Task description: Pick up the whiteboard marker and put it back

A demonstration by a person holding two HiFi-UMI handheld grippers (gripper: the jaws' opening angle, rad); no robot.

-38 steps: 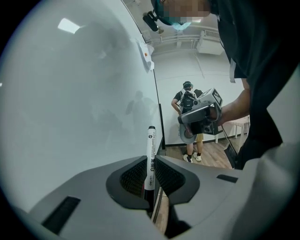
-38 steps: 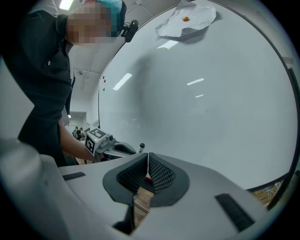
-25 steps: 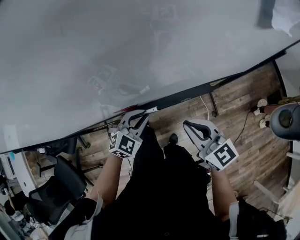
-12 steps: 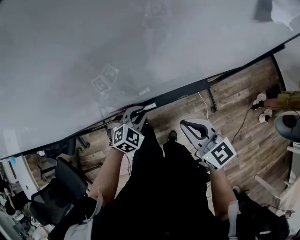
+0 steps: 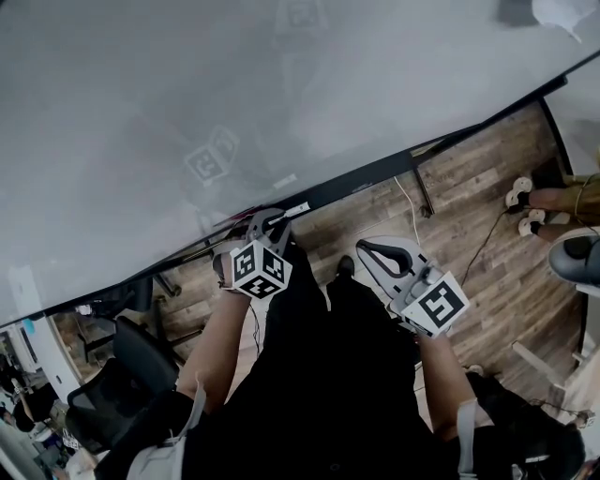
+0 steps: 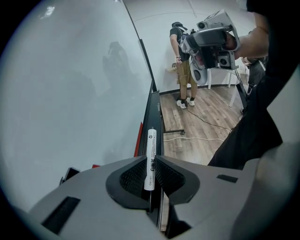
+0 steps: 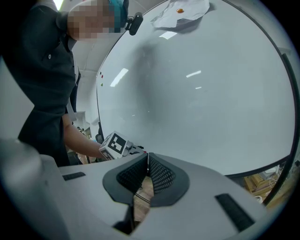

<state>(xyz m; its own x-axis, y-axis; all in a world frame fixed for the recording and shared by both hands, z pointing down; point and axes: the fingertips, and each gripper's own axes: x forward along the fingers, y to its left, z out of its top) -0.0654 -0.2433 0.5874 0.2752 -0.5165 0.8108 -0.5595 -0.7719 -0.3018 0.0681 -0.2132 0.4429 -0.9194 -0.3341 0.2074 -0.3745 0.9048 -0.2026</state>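
In the left gripper view a white whiteboard marker (image 6: 151,157) with black print stands pinched between the jaws of my left gripper (image 6: 151,161), its far end pointing along the black tray (image 6: 154,105) under the whiteboard (image 6: 79,84). In the head view the left gripper (image 5: 272,223) sits right at the tray (image 5: 375,173), and the marker's white end (image 5: 296,210) pokes out past its jaws. My right gripper (image 5: 364,249) hangs lower, away from the board, over the wooden floor. Its jaws (image 7: 147,161) are shut on nothing.
A red object (image 6: 138,139) lies on the tray beside the marker. Crumpled paper (image 7: 180,11) is stuck at the board's top. A person (image 6: 183,61) stands at the far end of the board. A black office chair (image 5: 131,370) and floor cables (image 5: 408,211) are below.
My left gripper has moved a little up and right toward the tray, still holding the marker. The right gripper has stayed about where it was, shut.
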